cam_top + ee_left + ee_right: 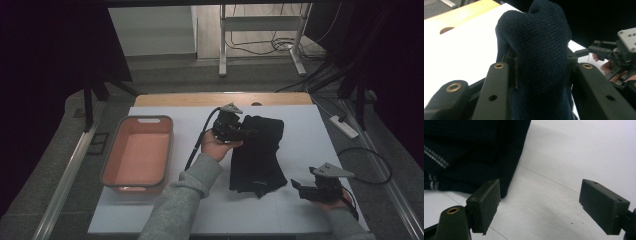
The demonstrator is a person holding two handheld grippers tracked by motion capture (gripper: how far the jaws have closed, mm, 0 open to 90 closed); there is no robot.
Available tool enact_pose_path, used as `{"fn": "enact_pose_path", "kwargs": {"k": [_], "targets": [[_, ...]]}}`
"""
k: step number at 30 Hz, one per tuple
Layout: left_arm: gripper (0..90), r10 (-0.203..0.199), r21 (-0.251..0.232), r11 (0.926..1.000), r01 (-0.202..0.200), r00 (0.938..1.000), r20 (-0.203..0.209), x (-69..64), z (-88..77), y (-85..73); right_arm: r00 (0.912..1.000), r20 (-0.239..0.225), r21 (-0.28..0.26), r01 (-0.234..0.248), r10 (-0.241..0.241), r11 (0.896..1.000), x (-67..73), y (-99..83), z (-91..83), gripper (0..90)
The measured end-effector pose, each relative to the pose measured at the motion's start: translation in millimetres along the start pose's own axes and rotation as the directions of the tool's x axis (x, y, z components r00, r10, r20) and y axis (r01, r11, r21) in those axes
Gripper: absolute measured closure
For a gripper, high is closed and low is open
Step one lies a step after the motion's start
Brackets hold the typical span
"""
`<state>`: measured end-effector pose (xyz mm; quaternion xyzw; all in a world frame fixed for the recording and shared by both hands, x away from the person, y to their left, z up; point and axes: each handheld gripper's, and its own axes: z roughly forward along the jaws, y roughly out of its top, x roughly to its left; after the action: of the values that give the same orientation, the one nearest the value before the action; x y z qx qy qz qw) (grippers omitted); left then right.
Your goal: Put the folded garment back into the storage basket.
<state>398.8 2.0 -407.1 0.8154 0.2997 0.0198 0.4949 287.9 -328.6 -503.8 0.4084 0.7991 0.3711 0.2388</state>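
Note:
A dark navy knitted garment (258,154) lies folded on the white table top (295,210). My left gripper (240,133) is at its upper left edge and is shut on a thick bunch of the fabric (539,57), which bulges up between the jaws and is lifted a little. My right gripper (299,186) rests low near the table's front right, just right of the garment's lower corner (506,187), and stands open with bare table between its fingers. Pale stripes (434,157) show on the garment in the right gripper view.
An empty salmon-pink tub (139,152) with a grey rim stands at the table's left side. A wooden strip (220,99) runs along the far edge. Cables and a power strip (344,126) lie on the floor at the right.

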Motion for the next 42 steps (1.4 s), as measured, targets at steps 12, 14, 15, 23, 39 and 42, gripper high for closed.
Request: {"fn": "enact_pose_path", "kwargs": {"k": [12,14,15,23,39,42], "targets": [[61.9,0.027,-0.053,0.9982,-0.027,0.9996,-0.006,-7.9,-20.7,12.3,1.0000,0.003,0.000,-0.003,0.003,1.000,0.1,0.3,0.3,17.9],[61.9,0.031,-0.061,0.9977,-0.031,0.9995,-0.007,-9.0,-24.3,14.1,1.0000,0.003,-0.001,-0.002,0.002,1.000,0.2,0.3,0.3,18.0],[61.9,0.033,-0.065,0.9973,-0.033,0.9994,-0.009,-9.5,-26.2,15.0,1.0000,0.004,0.000,-0.002,0.002,1.000,0.3,0.3,0.2,18.0],[61.9,0.059,-0.089,0.9942,-0.060,0.9982,-0.015,-14.9,-39.0,22.2,1.0000,0.007,0.001,-0.001,0.001,1.000,-0.1,0.1,-0.1,18.0],[61.9,0.046,-0.151,0.9872,-0.051,0.9982,-0.038,-17.1,-63.1,29.1,0.9999,0.012,0.001,-0.004,0.004,1.000,-0.5,0.2,0.0,17.8],[61.9,0.049,-0.151,0.9870,-0.056,0.9976,-0.049,-16.9,-67.4,29.5,0.9999,0.012,0.001,-0.005,0.005,1.000,-0.3,0.1,0.2,17.8]]}}
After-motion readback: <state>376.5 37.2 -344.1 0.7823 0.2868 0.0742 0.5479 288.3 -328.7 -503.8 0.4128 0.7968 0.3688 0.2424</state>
